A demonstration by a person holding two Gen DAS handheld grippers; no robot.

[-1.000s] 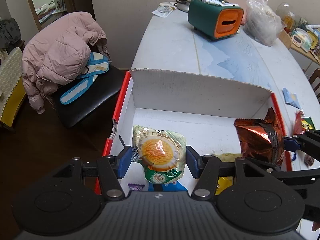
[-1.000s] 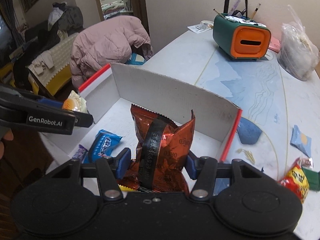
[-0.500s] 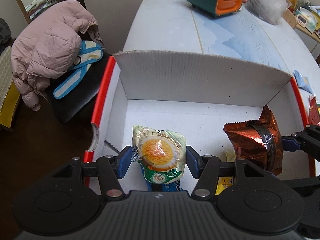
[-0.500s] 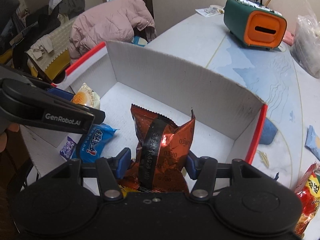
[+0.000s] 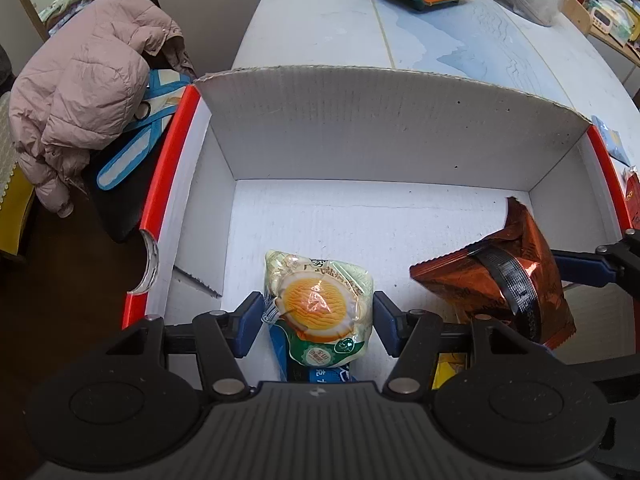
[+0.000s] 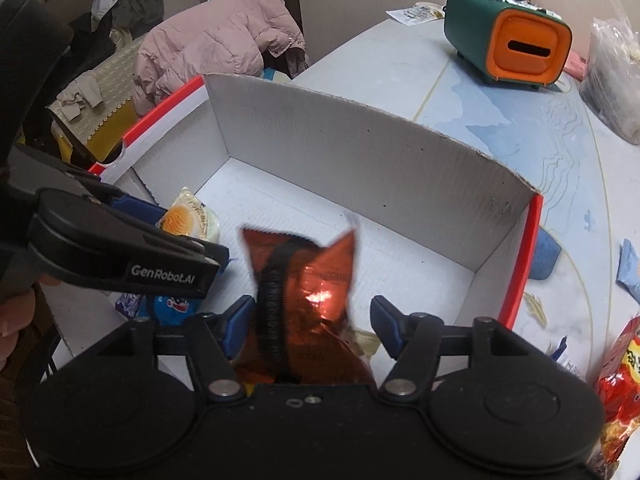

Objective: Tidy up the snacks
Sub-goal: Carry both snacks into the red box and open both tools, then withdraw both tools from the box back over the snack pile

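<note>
A white cardboard box with red edges (image 5: 380, 136) (image 6: 360, 160) sits on the table. My left gripper (image 5: 318, 320) is shut on a pale green bun packet with an orange disc (image 5: 316, 304), held low inside the box; the packet also shows in the right wrist view (image 6: 190, 220). My right gripper (image 6: 312, 326) is open, its jaws spread wider than the brown foil Oreo bag (image 6: 304, 296) between them, which looks blurred. The foil bag shows at the right in the left wrist view (image 5: 504, 276). A blue snack packet (image 6: 172, 308) (image 5: 320, 374) lies on the box floor.
A green and orange holder (image 6: 508, 48) and a clear plastic bag (image 6: 612, 80) stand at the far end of the table. A red snack bag (image 6: 618, 384) and blue packets (image 6: 632, 272) lie right of the box. A chair with a pink jacket (image 5: 80, 92) stands left.
Both grippers moved forward and down into the box. The right gripper's jaws opened and let go of the foil bag. The left gripper stays shut on the bun packet.
</note>
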